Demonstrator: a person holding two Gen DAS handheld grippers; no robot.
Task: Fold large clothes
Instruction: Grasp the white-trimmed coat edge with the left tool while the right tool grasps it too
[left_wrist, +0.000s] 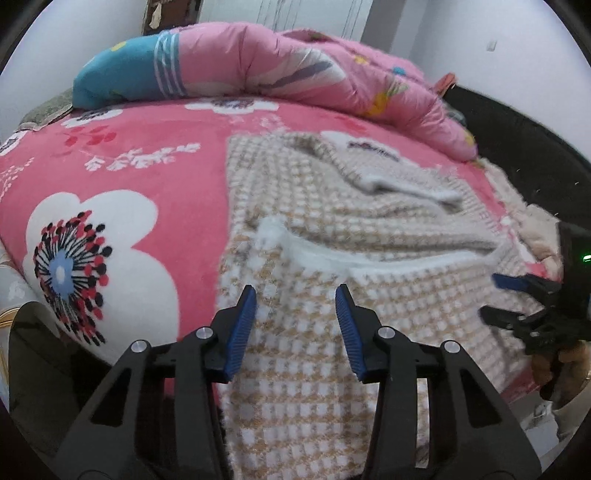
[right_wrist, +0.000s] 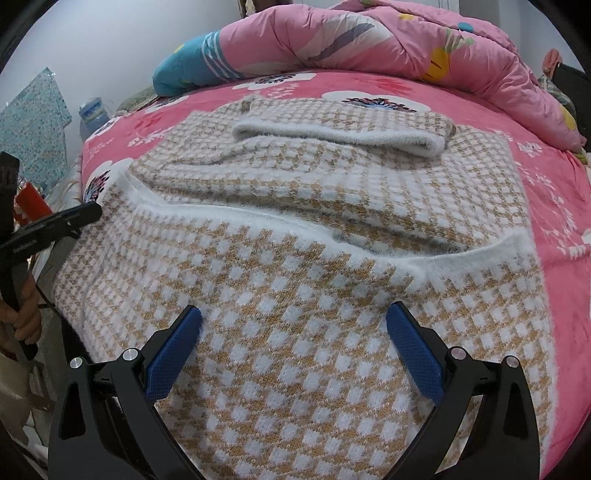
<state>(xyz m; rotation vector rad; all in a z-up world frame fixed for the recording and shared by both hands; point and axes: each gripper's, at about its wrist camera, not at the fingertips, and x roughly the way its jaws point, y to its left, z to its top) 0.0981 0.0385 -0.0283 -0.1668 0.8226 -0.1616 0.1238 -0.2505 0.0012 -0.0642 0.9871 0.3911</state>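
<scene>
Tan-and-white checked knit sweater draped over near edge of pink floral bedspread; rumpled pink quilt along far edge; left gripper and right gripper jaws apart, empty, above sweater

fuzzy knitted sweater on a plush fleece sheet; smooth, faintly shiny quilt.

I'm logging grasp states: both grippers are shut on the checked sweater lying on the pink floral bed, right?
Not quite: both the left gripper and right gripper are open, as each wrist view shows. The checked sweater does lie on the pink floral bed.
</scene>
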